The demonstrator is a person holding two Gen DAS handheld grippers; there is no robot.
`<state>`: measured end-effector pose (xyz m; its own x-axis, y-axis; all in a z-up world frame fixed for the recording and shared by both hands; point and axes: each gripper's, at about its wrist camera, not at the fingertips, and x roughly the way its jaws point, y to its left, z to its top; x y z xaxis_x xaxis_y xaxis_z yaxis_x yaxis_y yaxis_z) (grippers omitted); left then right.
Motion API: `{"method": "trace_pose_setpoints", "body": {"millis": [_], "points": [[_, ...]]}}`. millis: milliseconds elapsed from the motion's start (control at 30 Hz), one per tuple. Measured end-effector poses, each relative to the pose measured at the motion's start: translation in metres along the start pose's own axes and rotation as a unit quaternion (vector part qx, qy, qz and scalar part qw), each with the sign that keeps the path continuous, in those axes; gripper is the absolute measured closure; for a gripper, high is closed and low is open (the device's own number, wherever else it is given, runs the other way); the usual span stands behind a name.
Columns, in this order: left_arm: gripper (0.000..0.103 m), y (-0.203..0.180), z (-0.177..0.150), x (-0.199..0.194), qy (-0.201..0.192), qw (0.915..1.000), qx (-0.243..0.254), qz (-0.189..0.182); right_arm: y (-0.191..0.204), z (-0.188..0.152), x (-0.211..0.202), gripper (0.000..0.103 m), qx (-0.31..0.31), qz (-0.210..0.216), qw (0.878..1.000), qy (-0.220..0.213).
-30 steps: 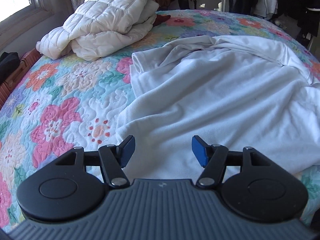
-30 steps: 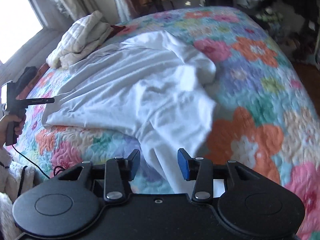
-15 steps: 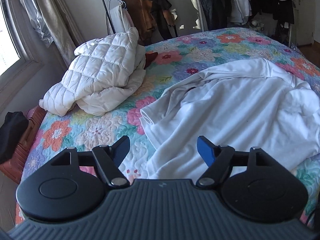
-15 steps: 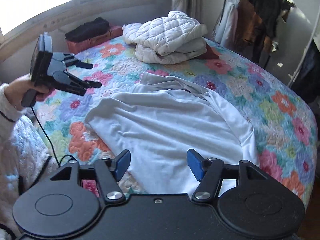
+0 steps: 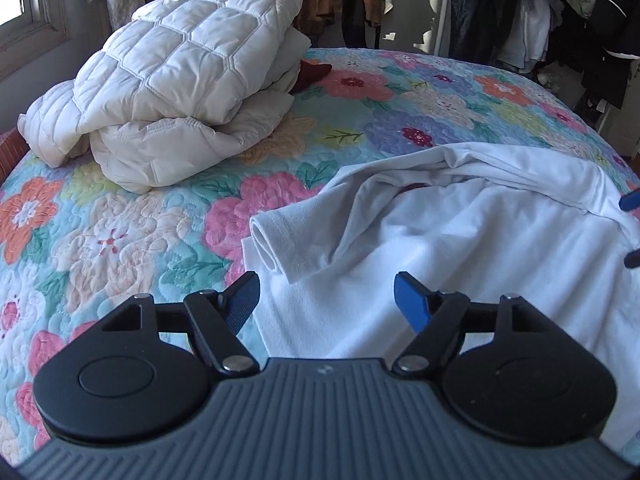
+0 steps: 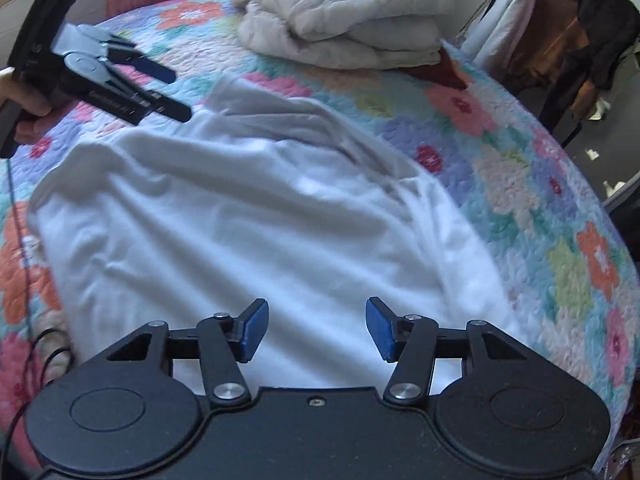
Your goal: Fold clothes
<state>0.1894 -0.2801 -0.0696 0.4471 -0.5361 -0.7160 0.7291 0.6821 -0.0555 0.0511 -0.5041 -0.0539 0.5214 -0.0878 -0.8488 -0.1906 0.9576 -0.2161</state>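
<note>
White t-shirt (image 5: 480, 240) lies spread and rumpled on the bed, on top of a floral quilt (image 5: 120, 232) that covers the whole mattress; seen from the right wrist cam the shirt (image 6: 240, 232) fills the middle of the quilt (image 6: 540, 208), wrinkled, w/ one edge folded over along its far right side. In the left wrist view a short sleeve (image 5: 280, 236) is rolled over at the shirt's left edge, hem facing the cam, and the collar area bunches up toward the far side.

Quilted cream puffer jacket (image 5: 180, 80) sits folded in a pile near the far left of the bed, well apart from the shirt; a dark red item (image 5: 314, 72) peeks out from behind it. Same pile shows at top of the right view (image 6: 340, 20). Clothes rack w/ hanging garments (image 5: 540, 8) stands beyond the bed.

Left gripper (image 5: 327, 300) hovers over the shirt's left edge by the sleeve, jaws spread wide, nothing between the blue pads. From the right cam it (image 6: 160, 88) shows at upper left, held by a hand (image 6: 24, 104), fingers apart, above the shirt's corner.

Right gripper (image 6: 317, 328) hangs over the near part of the shirt, jaws apart but closing, no fabric pinched. Its blue tips (image 5: 632, 228) just show at the right edge of the left view.
</note>
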Motion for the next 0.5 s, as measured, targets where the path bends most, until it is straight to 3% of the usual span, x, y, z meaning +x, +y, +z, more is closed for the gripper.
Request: {"method": "trace_pose_setpoints", "body": {"millis": [100,233,367,500], "points": [[0.029,0.003,0.017,0.030,0.011,0.9998,-0.014,0.002,-0.041,0.014,0.025,0.042,0.034,-0.032,0.999,-0.020],[0.029,-0.004,0.026,0.055,0.012,0.9999,-0.006,-0.001,-0.078,0.026,0.065,0.042,0.080,-0.028,0.996,-0.032],[0.029,-0.009,0.037,0.078,0.014,0.9999,-0.001,0.006,-0.080,0.054,0.114,0.040,0.077,-0.021,0.997,-0.018],[0.031,-0.007,0.045,0.096,0.014,0.9993,-0.026,-0.021,-0.071,0.076,0.153,0.037,0.059,-0.012,0.998,-0.020]]}}
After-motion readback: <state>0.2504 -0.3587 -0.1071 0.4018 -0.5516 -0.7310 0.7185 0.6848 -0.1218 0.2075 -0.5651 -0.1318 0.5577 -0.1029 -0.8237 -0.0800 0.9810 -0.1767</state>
